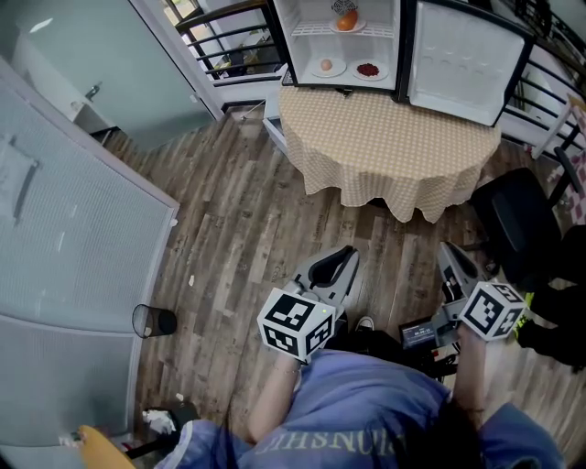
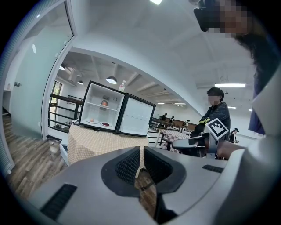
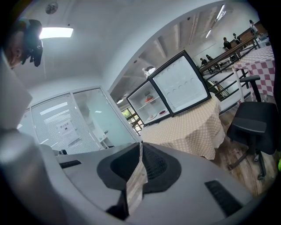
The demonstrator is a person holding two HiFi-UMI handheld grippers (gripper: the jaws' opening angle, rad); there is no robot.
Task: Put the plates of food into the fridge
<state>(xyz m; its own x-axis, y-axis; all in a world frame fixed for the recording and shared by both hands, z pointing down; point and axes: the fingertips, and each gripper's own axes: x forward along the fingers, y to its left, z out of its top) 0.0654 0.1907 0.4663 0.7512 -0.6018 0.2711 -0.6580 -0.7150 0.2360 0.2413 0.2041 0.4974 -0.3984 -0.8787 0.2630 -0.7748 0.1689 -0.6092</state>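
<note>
Cafeteria-like hall: checkered-cloth tables (image 1: 389, 147), open fridge (image 1: 307, 48), glass partition (image 1: 73, 229), railings (image 1: 224, 41), office chair (image 1: 513, 220), wood-look floor (image 1: 238, 238).

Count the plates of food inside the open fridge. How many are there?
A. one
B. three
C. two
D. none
B: in the fridge, the orange-food plate sits higher up, with the pale-food plate and the red-food plate side by side below it.
</note>
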